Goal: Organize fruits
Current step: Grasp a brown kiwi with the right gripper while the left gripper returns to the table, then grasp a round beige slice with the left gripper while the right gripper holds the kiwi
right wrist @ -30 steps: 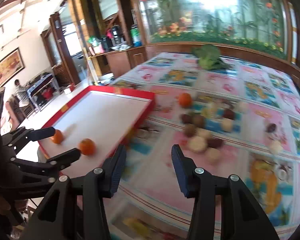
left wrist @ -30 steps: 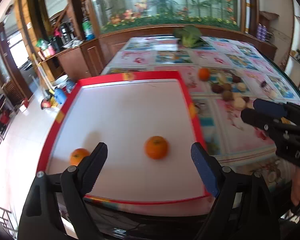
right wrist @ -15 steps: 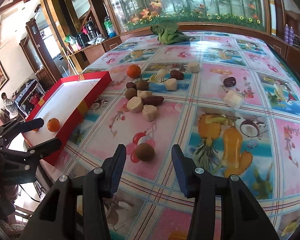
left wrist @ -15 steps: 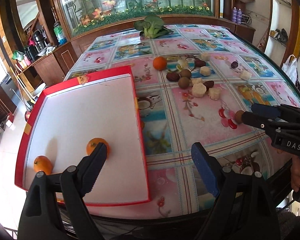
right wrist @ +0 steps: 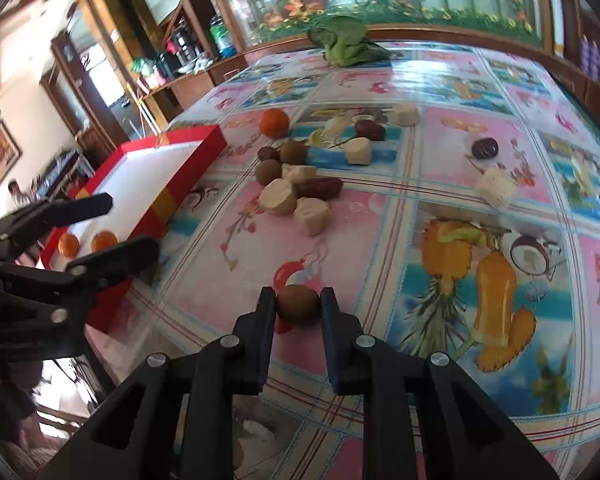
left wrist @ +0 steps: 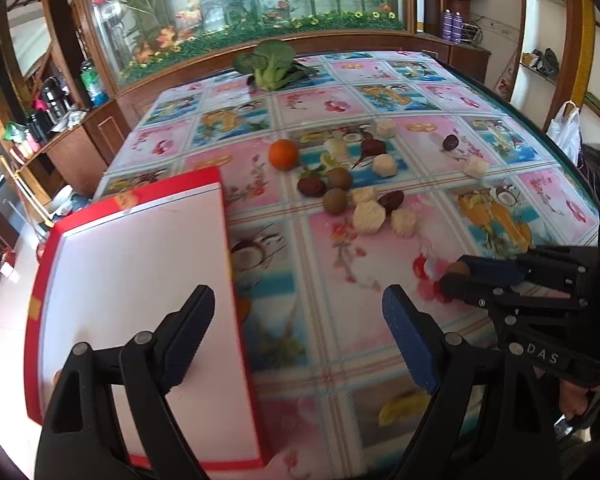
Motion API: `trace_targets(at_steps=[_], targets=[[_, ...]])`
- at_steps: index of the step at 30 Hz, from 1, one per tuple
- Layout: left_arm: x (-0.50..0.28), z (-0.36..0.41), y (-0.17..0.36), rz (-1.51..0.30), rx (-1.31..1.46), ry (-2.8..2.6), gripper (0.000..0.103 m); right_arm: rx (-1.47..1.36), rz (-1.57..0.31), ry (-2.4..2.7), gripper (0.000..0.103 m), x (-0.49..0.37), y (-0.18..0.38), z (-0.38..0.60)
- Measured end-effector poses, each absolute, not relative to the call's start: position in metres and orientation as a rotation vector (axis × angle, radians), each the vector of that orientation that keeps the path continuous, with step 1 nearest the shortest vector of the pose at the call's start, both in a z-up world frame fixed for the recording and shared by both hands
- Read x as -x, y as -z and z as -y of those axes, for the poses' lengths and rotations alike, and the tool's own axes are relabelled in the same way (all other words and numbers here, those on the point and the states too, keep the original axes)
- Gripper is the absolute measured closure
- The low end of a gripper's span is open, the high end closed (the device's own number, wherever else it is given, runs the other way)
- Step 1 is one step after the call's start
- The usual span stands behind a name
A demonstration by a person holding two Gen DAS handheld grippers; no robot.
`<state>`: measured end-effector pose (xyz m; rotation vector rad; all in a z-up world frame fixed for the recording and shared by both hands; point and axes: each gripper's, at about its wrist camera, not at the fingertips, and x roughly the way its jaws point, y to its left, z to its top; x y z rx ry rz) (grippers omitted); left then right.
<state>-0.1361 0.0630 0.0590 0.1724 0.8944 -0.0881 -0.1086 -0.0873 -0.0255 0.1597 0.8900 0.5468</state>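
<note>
Right wrist: fingers (right wrist: 298, 306) just closed on kiwi (right wrist: 298, 305).

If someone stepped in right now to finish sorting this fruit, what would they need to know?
Right hand-held gripper: its jaws have just closed on a small brown fruit, which sits low over the tablecloth.
Left hand-held gripper: open, empty, over the edge of the red tray.
Done: two oranges lie in the tray.
Left: carry the brown fruit over, then deal with the third orange and the pile of brown, dark red and pale pieces on the table.
</note>
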Motion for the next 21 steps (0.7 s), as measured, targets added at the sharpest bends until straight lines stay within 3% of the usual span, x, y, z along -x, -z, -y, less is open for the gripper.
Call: trace_targets(at_steps=[6,7,8,13,21], targets=[[0.090,-0.048,-0.043,-0.968,-0.156,0.133,0.017,-0.375,-0.804,-0.512,0.082,0.108,0.023,0.124],[0.083,-0.045,-0.039,-0.984,-0.160,0.134,0.020,-0.395,-0.790,-0.512,0.082,0.108,0.022,0.128],[0.076,-0.043,-0.036,-1.005,-0.163,0.127,0.029,-0.417,-0.784,-0.512,0.082,0.108,0.023,0.132],[0.057,-0.033,-0.024,-1.069,-0.148,0.179,0.044,-0.478,-0.809,-0.524,0.082,0.098,0.023,0.138],[0.041,-0.021,-0.018,-1.082,-0.133,0.214,0.044,-0.491,-0.810,-0.541,0.082,0.098,0.023,0.139]])
